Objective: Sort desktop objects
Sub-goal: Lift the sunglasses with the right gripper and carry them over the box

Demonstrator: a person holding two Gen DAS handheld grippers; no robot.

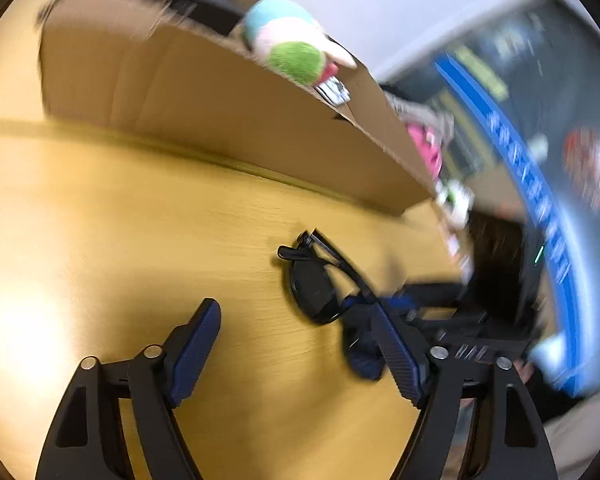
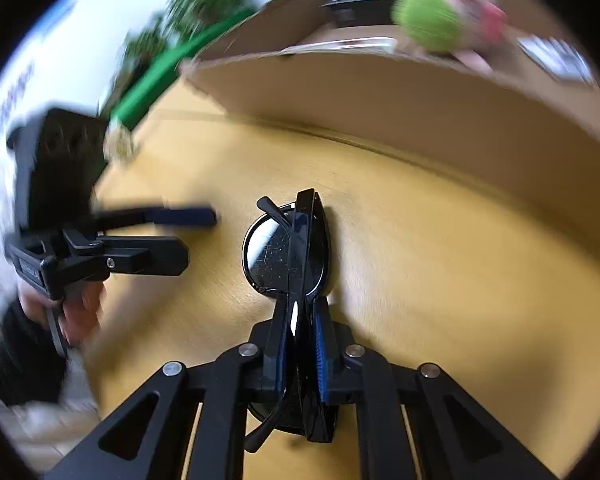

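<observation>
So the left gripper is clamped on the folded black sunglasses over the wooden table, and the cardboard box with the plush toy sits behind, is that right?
Not quite: the right gripper is the one clamped on the folded black sunglasses, as the right wrist view shows. The left gripper is open and holds nothing. The rest stands: they are over the wooden table, with the cardboard box and plush toy behind.

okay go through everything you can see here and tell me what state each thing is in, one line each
sunglasses: folded, clamped on edge over the desk
right hand-held gripper: shut on the sunglasses
left hand-held gripper: open, holding nothing
cardboard box: open-topped, standing on the desk
plush toy: inside the box, poking above its rim
wooden desk: carries the box
</observation>
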